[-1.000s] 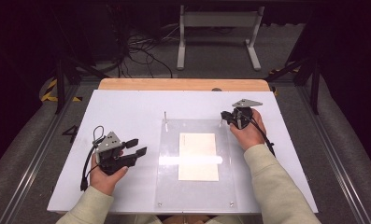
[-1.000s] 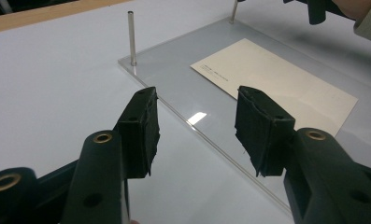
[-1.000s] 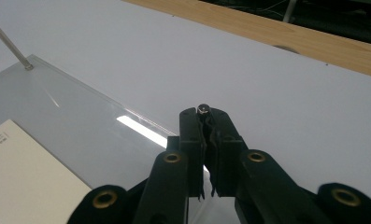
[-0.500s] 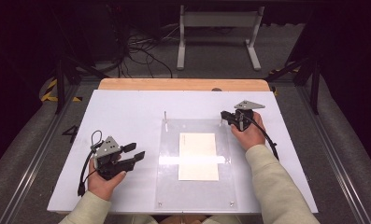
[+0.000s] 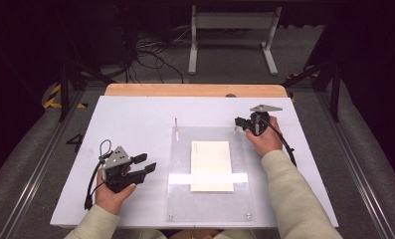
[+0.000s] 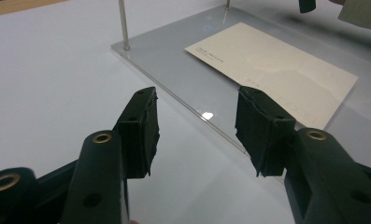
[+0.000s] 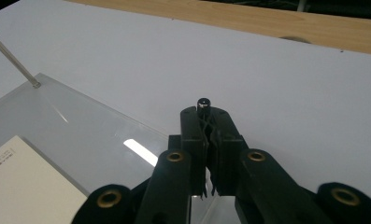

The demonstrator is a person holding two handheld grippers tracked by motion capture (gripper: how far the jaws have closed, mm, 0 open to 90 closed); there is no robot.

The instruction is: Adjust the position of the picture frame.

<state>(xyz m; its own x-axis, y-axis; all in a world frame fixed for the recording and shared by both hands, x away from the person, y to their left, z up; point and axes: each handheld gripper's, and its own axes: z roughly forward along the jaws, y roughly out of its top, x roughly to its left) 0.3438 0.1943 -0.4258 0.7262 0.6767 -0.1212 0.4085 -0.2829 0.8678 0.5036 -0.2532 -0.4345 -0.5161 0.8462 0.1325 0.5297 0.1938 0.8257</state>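
A clear acrylic plate (image 5: 180, 199) lies on the white table with a cream card (image 5: 211, 165) on its middle. A thin metal post (image 5: 175, 128) stands at its back left corner. At the back right corner my right gripper (image 5: 239, 121) is shut on the second post; that post's dark tip (image 7: 203, 101) pokes out above the closed jaws of my right gripper (image 7: 210, 126). My left gripper (image 5: 145, 163) rests on the table left of the plate. In the left gripper view it (image 6: 197, 130) is open with nothing between its jaws, pointing at the card (image 6: 272, 70).
The white table (image 5: 135, 119) ends in a wooden strip (image 5: 195, 90) along its far edge. Beyond it are cables and a metal stand (image 5: 232, 35) on the dark floor. A black cable (image 5: 93, 184) trails from the left gripper.
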